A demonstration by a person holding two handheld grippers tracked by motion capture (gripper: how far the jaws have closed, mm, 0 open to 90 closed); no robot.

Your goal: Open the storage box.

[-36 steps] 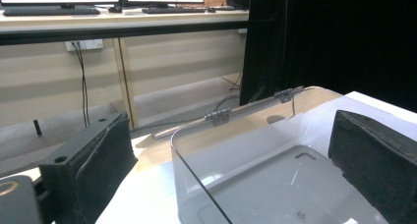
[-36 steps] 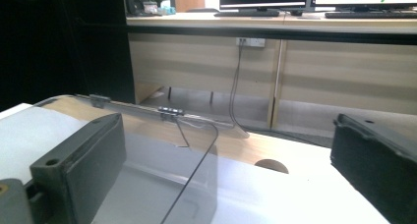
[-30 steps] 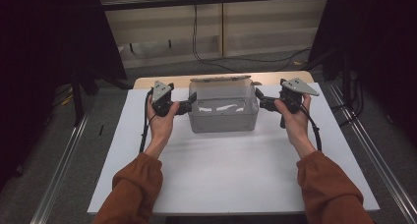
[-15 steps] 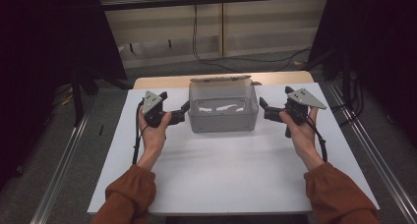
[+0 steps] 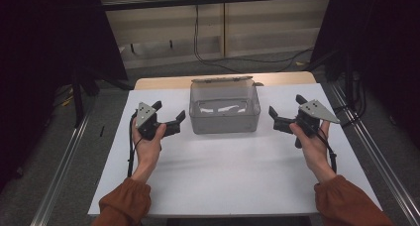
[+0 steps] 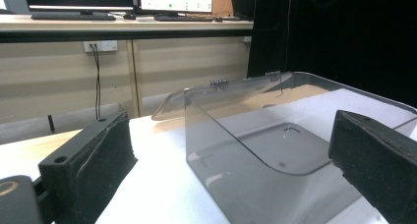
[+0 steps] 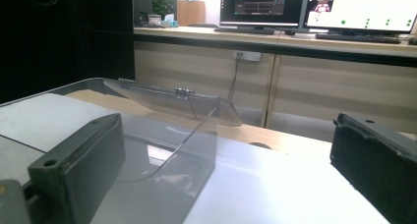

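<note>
The room is looking dark at both sides, and a long tan counter with cables (image 5: 198, 37) hanging down it is running along the back, with bright screens (image 7: 359, 8) sitting on top of it. A white surface (image 5: 228, 171) is lying in the middle of the floor, and a clear plastic box (image 5: 225, 112) is sitting on it near the far edge. The box is standing upright with its clear lid (image 5: 223, 80) tipping back behind it on little hinges, and nothing is showing inside it. A person in rusty orange sleeves (image 5: 124, 203) is holding one claw in each hand. The left claw (image 5: 174, 123) is hanging just above the surface, and the box is sitting just beside it, past its tips and not touching them. Its two black jaws are standing wide apart with nothing between them. In the left claw's own view the box is filling the gap ahead of the jaws, with one clear wall curving close in front. The right claw (image 5: 275, 121) is hanging on the other side, and the box is sitting near its tips too, with a small strip of white surface showing between them. Its jaws are also spreading wide and holding nothing. A black cable (image 5: 131, 151) is trailing down beside the left wrist.
</note>
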